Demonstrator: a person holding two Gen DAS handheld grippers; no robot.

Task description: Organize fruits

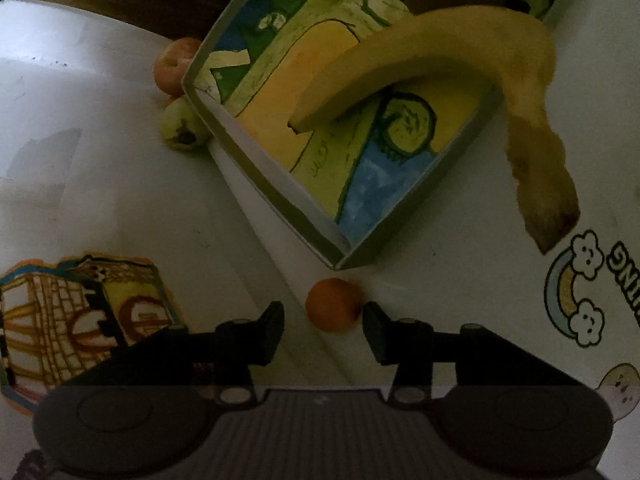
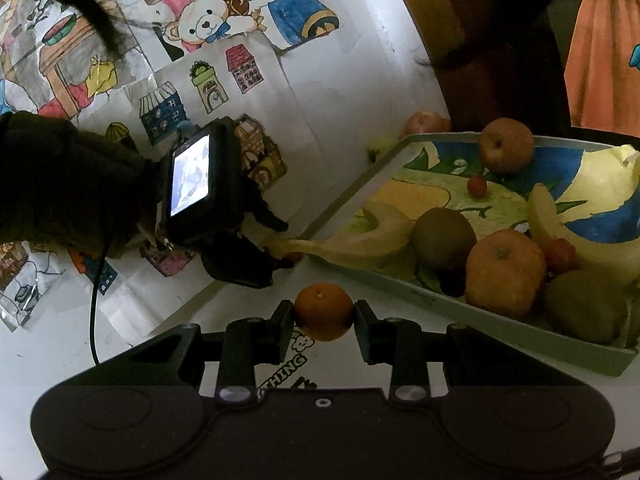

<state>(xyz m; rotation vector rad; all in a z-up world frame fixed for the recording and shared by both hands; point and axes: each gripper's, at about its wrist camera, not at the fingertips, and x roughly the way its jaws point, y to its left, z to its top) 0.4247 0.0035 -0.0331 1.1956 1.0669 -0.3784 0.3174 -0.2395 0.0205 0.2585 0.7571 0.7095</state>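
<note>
In the right wrist view my right gripper (image 2: 324,318) is shut on a small mandarin (image 2: 324,306), held just above the white table in front of the tray (image 2: 404,284). The tray holds an apple (image 2: 506,146), a kiwi (image 2: 444,238), an orange (image 2: 506,272) and a banana (image 2: 372,240) whose stem hangs over the rim. My left gripper (image 1: 323,314) stands open, with a small orange fruit (image 1: 334,304) on the table just ahead of its fingertips. The banana (image 1: 420,68) arches over the tray's corner (image 1: 340,258).
An apple (image 1: 176,66) and a greenish fruit (image 1: 182,128) lie on the table outside the tray's left wall. Coloured drawings (image 2: 200,92) cover the tabletop. A gloved hand (image 2: 68,188) holds the left gripper (image 2: 286,245). A wooden chair leg (image 2: 436,12) stands behind the table.
</note>
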